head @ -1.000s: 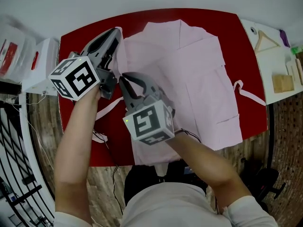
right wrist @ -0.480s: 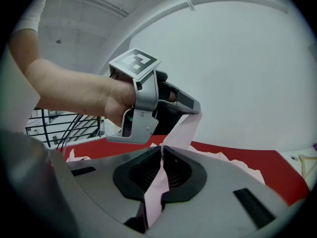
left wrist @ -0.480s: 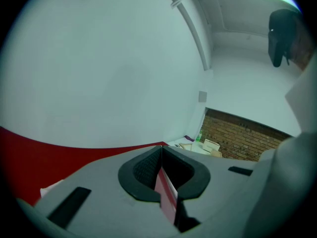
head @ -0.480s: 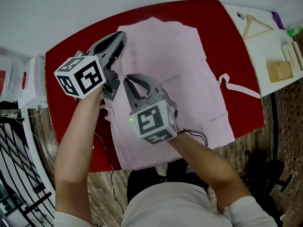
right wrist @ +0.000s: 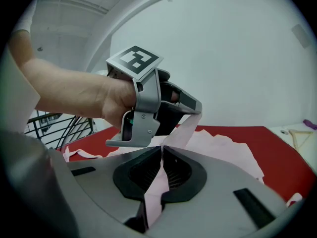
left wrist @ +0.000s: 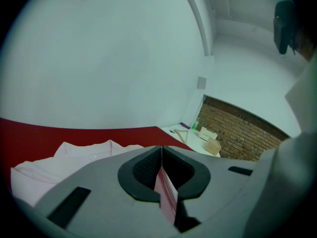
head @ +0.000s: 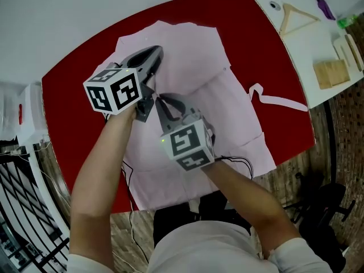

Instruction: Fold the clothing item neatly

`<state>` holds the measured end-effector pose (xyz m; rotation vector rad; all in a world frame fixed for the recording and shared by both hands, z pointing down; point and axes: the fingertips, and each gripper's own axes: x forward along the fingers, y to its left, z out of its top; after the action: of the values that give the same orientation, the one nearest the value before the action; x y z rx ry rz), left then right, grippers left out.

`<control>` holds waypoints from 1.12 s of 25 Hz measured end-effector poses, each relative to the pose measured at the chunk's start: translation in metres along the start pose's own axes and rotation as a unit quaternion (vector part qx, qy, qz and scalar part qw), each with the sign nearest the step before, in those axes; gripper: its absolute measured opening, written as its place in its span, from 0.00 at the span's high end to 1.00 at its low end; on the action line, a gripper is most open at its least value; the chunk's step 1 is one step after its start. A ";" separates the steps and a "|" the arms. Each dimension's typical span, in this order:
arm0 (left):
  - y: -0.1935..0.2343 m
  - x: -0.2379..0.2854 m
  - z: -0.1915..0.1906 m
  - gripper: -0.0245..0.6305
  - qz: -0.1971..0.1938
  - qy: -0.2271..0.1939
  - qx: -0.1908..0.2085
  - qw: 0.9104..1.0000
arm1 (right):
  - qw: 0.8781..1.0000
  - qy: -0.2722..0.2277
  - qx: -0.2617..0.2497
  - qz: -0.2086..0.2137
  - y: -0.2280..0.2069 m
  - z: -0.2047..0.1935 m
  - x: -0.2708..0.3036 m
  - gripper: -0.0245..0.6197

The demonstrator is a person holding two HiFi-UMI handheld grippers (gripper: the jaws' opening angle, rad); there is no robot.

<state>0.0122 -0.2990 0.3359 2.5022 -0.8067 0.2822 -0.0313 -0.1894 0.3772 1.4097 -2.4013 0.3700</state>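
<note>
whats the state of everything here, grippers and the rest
left gripper: shut on pink strap
right gripper: shut on pink strap
pink strap: held between both grippers
pink garment: spread on red table, not yet neatly folded
wooden hanger: lying unused on white side table

We've got thin, matt pink cloth on the garment (head: pixel 227 112), a smooth red table (head: pixel 74 90), matt grey plastic on the left gripper (left wrist: pixel 161 155) and right gripper (right wrist: pixel 162 155), ribbed black pads (right wrist: pixel 140 175), and pale bare wood on the hanger (head: pixel 296 17).
</note>
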 end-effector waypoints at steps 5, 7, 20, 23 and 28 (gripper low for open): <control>0.003 0.030 -0.032 0.94 0.002 0.034 -0.011 0.999 | 0.999 0.030 0.036 -0.013 -0.022 -0.038 0.005 0.92; 0.005 0.039 -0.043 0.94 0.002 0.044 -0.015 0.999 | 0.998 0.046 0.045 -0.019 -0.029 -0.052 0.006 0.92; -0.003 0.039 -0.079 0.77 -0.053 0.095 -0.009 0.994 | 0.981 0.107 0.155 -0.052 -0.068 -0.112 0.005 0.92; 0.001 0.017 -0.077 0.77 -0.053 0.087 -0.006 0.995 | 0.975 0.113 0.180 -0.066 -0.077 -0.121 -0.004 0.92; 0.017 -0.027 -0.093 0.77 -0.044 0.105 -0.006 0.993 | 0.968 0.104 0.201 -0.112 -0.097 -0.120 -0.025 0.92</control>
<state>-0.0240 -0.2500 0.4135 2.4375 -0.6103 0.4993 0.0836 -0.1698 0.4814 1.6913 -2.0442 0.9363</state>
